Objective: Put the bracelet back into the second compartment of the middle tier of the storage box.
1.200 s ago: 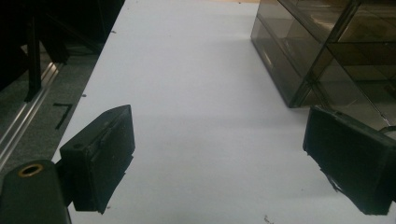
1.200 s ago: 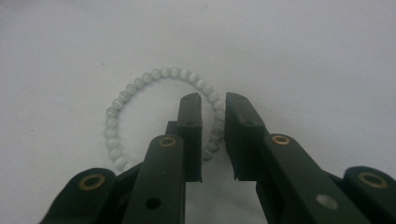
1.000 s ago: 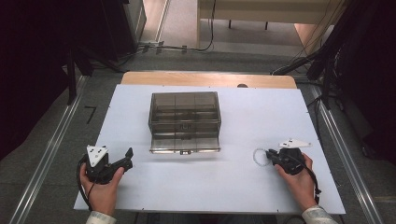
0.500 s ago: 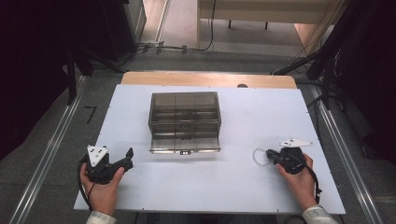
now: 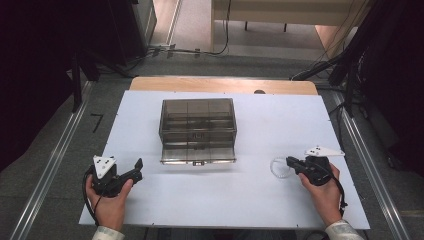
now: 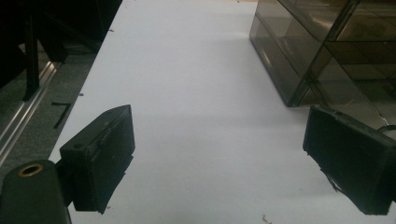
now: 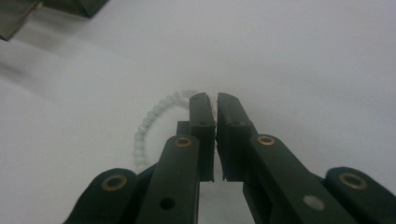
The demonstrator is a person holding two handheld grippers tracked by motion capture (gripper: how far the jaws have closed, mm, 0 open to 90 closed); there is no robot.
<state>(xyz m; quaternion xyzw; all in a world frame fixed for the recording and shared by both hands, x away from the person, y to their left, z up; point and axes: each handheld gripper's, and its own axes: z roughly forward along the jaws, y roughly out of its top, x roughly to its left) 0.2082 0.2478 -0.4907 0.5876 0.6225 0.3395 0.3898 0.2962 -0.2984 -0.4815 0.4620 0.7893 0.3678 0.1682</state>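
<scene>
A ring of pale beads, a bracelet (image 5: 279, 168), lies on the white table right of centre. My right gripper (image 5: 290, 161) has its tips at the bracelet's right side. In the right gripper view the jaws stand nearly together, shut on the bracelet (image 7: 150, 120), whose arc runs behind the fingertips (image 7: 201, 105). My left gripper (image 5: 138, 167) rests at the front left, open, pointing at the box. In the left gripper view my left gripper (image 6: 219, 158) shows its jaws wide apart with bare table between them.
A smoky see-through drawer box (image 5: 198, 120) stands mid-table, its lowest drawer (image 5: 198, 155) pulled out toward me. Its corner (image 6: 299, 70) appears in the left gripper view. The white table top (image 5: 225, 200) ends at metal rails on both sides.
</scene>
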